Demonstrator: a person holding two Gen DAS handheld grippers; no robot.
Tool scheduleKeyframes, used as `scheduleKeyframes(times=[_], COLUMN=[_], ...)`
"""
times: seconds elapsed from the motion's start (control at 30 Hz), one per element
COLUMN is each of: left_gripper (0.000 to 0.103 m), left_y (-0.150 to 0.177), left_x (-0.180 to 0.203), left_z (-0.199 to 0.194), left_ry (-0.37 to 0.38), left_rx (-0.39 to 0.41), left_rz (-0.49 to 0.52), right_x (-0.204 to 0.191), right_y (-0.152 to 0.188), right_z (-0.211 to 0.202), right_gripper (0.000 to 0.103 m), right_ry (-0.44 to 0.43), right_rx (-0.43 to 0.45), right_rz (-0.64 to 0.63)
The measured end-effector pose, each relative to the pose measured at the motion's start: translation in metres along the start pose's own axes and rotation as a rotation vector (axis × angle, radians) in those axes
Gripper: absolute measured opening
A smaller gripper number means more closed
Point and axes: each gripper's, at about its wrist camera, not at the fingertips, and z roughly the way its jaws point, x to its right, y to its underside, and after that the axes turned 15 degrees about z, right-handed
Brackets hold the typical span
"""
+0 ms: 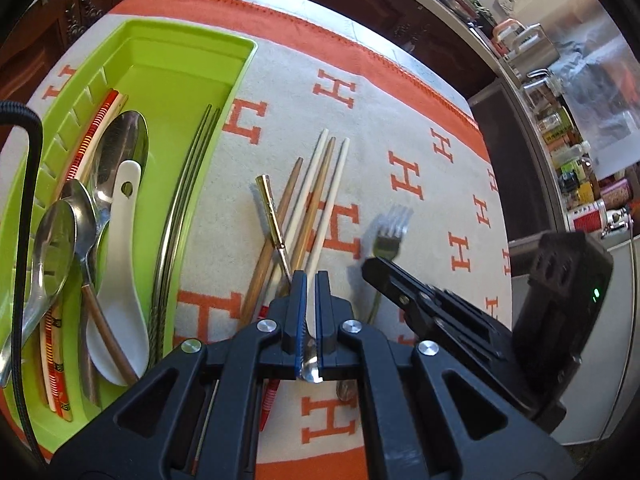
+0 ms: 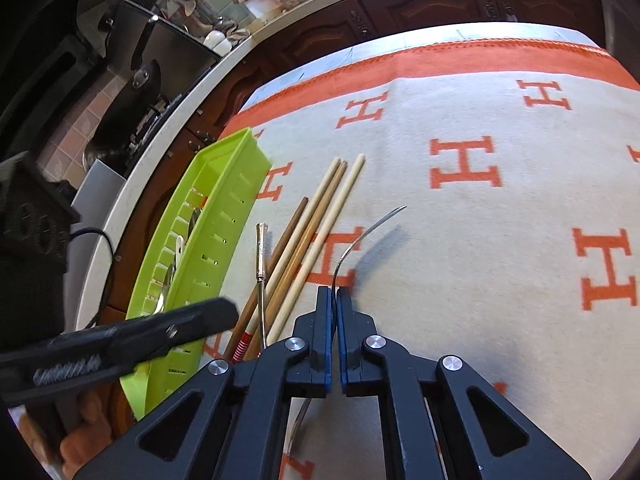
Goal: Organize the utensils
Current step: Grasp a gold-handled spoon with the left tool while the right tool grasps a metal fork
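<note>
two close downward views, shared chopsticks (image 1: 320, 200)

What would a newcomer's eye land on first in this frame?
The lime-green tray at left, already holding spoons and chopsticks, stands out against the orange-lettered cloth. Beside it lie loose chopsticks. The right gripper is shut on a fork; the left gripper grips a thin metal utensil.

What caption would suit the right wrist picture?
Right gripper shut on a fork, beside loose chopsticks and a green tray.
</note>
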Motion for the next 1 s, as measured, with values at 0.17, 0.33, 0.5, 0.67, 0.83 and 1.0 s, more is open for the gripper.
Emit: scheduleKeyframes(times=[0.17,0.33,0.5,0.67,0.83,1.0], left_gripper=[0.000,0.000,0.000,0.000,0.001,0.005], left_y=[-0.005,-0.007,-0.007,-0.004,-0.008,-0.014], left_x=[0.003,0.006,0.004,-0.001,0.003,0.003], left_z=[0.012,0.023,0.028,0.027,0.032,0.039], left_ry=[-0.019,-0.044,-0.077,-0.082,-0.095,-0.100], left_rx=[-0.022,-0.046,-0.060,-0.065,-0.073,-0.071], left_rz=[-0.020,-0.036,-0.057,-0.067,-0.057,-0.073], right_x=[0.011,0.019,0.024,0.026,0.027,0.030], right_y=[0.000,-0.001,0.000,0.001,0.001,0.002], right_z=[-0.011,-0.016,-0.021,-0.023,-0.023,-0.024], right_gripper=[0.002,0.002,0.002,0.002,0.002,0.002], right_ry=[-0.016,-0.027,-0.032,-0.036,-0.039,-0.037], right_rx=[0.012,0.016,0.021,0.020,0.020,0.021], right_rz=[0.019,0.037,0.046,0.053,0.060,0.070])
